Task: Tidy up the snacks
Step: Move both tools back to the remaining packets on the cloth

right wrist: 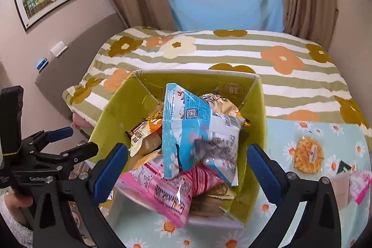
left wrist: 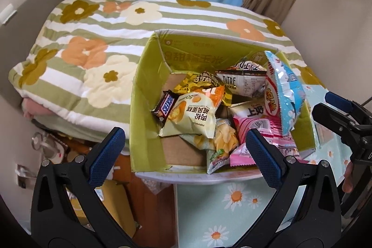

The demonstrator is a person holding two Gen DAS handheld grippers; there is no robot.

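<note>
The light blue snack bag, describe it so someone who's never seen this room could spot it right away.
Find the green cardboard box on the daisy-print table in front of the flowered bed. The light blue snack bag lies on top of the pile inside, above a pink striped packet. It is the only blue wrapper, with a silvery printed back.

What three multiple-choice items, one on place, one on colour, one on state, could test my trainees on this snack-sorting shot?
1. Where does the light-blue snack bag lie?
A. on the bed
B. atop the snacks in the green box
C. on the floor

2. What colour are the gripper pads?
A. red
B. blue
C. white

3. How is the right gripper?
A. open, empty
B. clamped on the bag
C. out of view

Key: B, it rests on other packets; B, blue pads show; A, the pads stand wide apart, touching nothing.
</note>
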